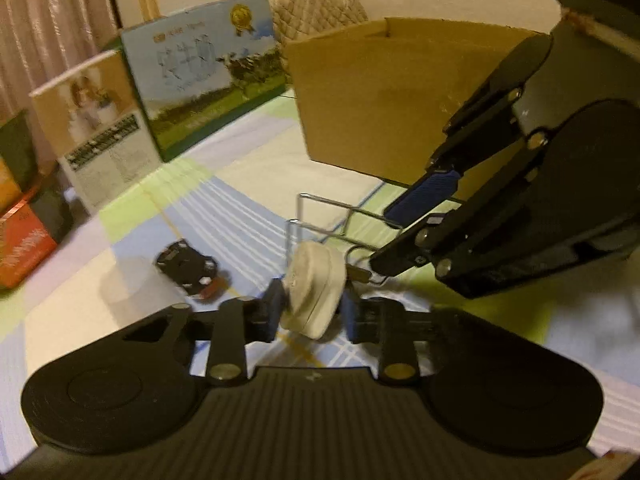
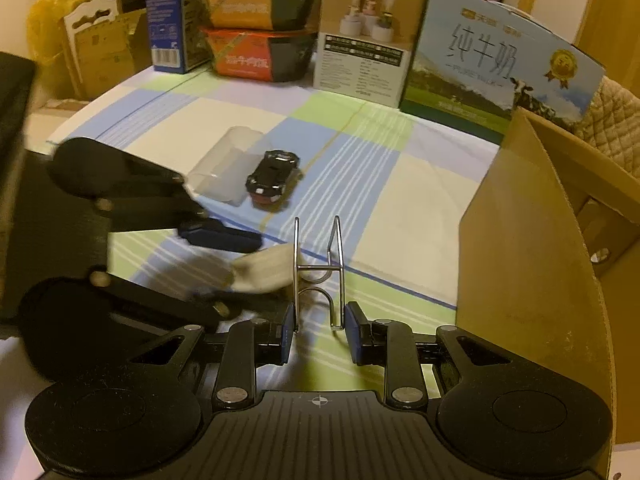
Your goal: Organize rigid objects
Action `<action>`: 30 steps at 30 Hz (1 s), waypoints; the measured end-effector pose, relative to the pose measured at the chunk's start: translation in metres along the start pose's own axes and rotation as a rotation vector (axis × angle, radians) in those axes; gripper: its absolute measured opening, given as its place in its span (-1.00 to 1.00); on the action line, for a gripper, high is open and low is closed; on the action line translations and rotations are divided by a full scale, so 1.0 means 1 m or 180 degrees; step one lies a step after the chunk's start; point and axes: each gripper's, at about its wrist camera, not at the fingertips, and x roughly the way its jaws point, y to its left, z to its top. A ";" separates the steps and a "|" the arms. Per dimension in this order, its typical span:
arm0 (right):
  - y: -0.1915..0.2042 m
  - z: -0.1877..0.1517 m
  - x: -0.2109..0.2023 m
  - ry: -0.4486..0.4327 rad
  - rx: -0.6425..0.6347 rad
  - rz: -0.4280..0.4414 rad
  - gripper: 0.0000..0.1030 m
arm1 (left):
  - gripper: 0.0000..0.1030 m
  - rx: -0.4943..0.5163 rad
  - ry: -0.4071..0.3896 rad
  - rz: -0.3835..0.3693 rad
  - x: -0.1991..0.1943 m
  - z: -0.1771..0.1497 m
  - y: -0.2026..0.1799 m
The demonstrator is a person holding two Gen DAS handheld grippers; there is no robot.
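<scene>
White disc clenched in left jaws; wire rack clamped in right jaws beside cardboard box.

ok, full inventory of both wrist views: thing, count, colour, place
white case: 1, off-white, between left gripper's pads
wire rack: 1, silver, between right gripper's pads, on the cloth
toy car: 1, black and red, mid cloth
clear tub: 1, see-through, left of the car, whether touching I cannot tell
cardboard box: 1, brown, right side
milk carton: 1, blue and green, back
printed box: 1, white and tan, back
bowls: 2, orange and red, stacked, back left
cloth: 1, checked blue, green, cream
left gripper: 1, black, shut on case
right gripper: 1, black, shut on rack
</scene>
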 end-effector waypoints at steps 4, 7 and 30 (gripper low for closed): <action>-0.002 0.000 -0.001 0.0018 0.0047 -0.0024 -0.54 | -0.62 -0.0388 0.0152 -0.0014 -0.018 -0.006 0.012; -0.006 0.000 -0.003 0.0021 0.0185 0.0077 -0.54 | -0.63 -0.1051 0.0250 -0.0106 -0.026 -0.017 0.036; -0.005 0.004 -0.006 -0.0061 0.0319 0.0198 -0.53 | 0.58 -0.1448 0.0285 0.0488 -0.055 -0.045 0.052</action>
